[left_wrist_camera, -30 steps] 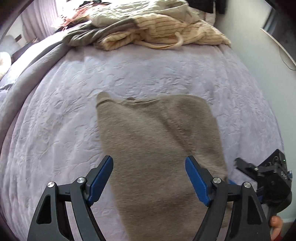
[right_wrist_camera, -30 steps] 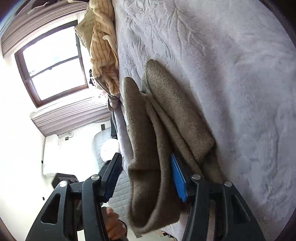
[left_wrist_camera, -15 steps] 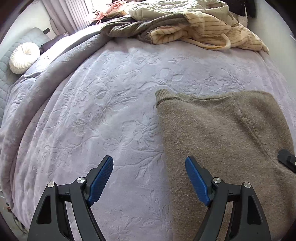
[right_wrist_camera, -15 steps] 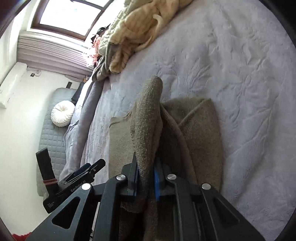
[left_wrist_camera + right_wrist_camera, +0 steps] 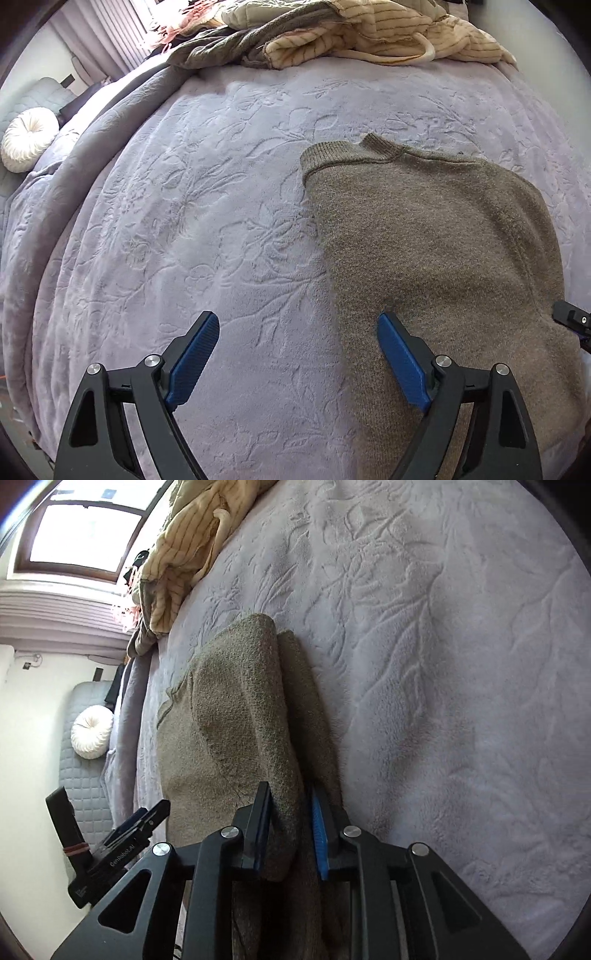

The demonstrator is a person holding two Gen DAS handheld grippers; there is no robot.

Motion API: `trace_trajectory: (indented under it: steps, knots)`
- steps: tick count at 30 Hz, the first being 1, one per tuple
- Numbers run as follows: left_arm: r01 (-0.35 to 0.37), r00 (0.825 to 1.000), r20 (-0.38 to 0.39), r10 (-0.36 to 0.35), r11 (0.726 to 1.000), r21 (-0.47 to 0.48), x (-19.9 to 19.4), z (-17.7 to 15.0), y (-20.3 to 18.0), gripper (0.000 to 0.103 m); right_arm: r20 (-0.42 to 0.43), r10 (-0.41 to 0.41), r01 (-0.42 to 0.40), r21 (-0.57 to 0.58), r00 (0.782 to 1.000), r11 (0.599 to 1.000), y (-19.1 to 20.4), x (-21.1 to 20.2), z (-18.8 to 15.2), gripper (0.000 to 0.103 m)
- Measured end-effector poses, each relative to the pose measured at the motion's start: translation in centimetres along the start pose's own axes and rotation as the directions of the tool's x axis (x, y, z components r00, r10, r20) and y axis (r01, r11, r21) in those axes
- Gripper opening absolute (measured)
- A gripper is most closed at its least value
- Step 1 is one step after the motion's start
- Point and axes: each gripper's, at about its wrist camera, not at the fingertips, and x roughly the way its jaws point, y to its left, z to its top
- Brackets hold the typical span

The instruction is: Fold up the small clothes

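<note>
- The brown sweater (image 5: pixel 436 251) lies flat on the soft purple blanket (image 5: pixel 184 221) that covers the bed
- In the left wrist view the left gripper (image 5: pixel 297 356) points down at the bed from 6 o'clock, and its two blue pads (image 5: pixel 192 356) are wide apart and opening, with nothing pinched
- The sweater's left edge runs between those pads, close to the right-hand one; the rest of the sweater spreads away toward 2 o'clock, and under the left-hand pad is only blanket
- In the right wrist view the right gripper (image 5: pixel 290 830) comes in from 6 o'clock, with a thick fold of the sweater (image 5: pixel 240 716) between its pads; the pads touch the fold on both sides, and they are opening a little
- From there the sweater stretches up toward 11 o'clock, with a second, lower fold beside it on the right
- Only the left wrist view shows the sweater's ribbed neck edge (image 5: pixel 380 146) laid out flat, near 12 o'clock of the sweater
- Only the right wrist view shows the window (image 5: pixel 85 535) at 10 o'clock
- Both views show the pile of other clothes (image 5: pixel 369 33) at the far end of the bed and the round white cushion (image 5: pixel 92 736)
- The right wrist view also shows the left gripper (image 5: pixel 147 818) at 8 o'clock, beside the sweater
</note>
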Motion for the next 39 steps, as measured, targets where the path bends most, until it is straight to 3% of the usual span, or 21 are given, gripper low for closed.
trace_trajectory:
  steps: [4,8,13,18,20,22,23,31,39]
  knots:
    - [0.027,1.0,0.007,-0.028,1.0,0.006,-1.7,-0.7,0.3,0.088,0.034,-0.028,0.029,-0.018,0.999,0.999,0.7,-2.7,-0.6,0.023]
    - [0.077,0.997,0.01,-0.077,0.997,0.02,-3.4,-1.7,-0.4,0.088,0.055,0.027,-0.023,-0.076,0.998,0.997,3.2,-5.1,-1.8,0.023]
    - [0.139,0.99,-0.017,-0.139,0.989,0.056,-4.4,-3.8,-2.5,0.088,-0.002,0.075,-0.073,-0.217,0.997,0.973,7.3,-5.0,-4.4,0.023]
    - [0.133,0.988,-0.088,-0.127,0.989,0.065,-2.3,-7.4,-3.5,0.088,-0.068,-0.091,0.065,-0.309,0.994,0.949,6.5,-1.3,-6.9,0.023]
    - [0.153,0.982,-0.118,-0.148,0.988,0.033,-1.3,-8.9,-3.0,0.088,-0.084,-0.147,0.116,-0.297,0.986,0.948,4.5,0.0,-7.7,0.018]
    - [0.179,0.974,-0.142,-0.178,0.984,-0.005,-0.6,-10.2,-2.3,0.09,-0.082,-0.126,0.101,-0.257,0.989,0.961,2.5,-0.2,-8.2,0.008]
    - [0.179,0.973,-0.145,-0.18,0.984,-0.018,-0.5,-10.6,-2.0,0.097,-0.079,-0.107,0.085,-0.239,0.991,0.967,1.8,-0.6,-8.4,0.006]
    - [0.188,0.968,-0.162,-0.189,0.982,-0.027,-0.8,-12.2,-1.2,0.098,-0.059,-0.122,0.108,-0.205,0.991,0.973,0.4,-2.8,-10.0,0.006]
    - [0.198,0.957,-0.203,-0.206,0.978,-0.062,-1.8,-13.1,-0.2,0.098,-0.039,-0.202,0.195,-0.139,0.979,0.971,0.0,-4.8,-11.5,0.011]
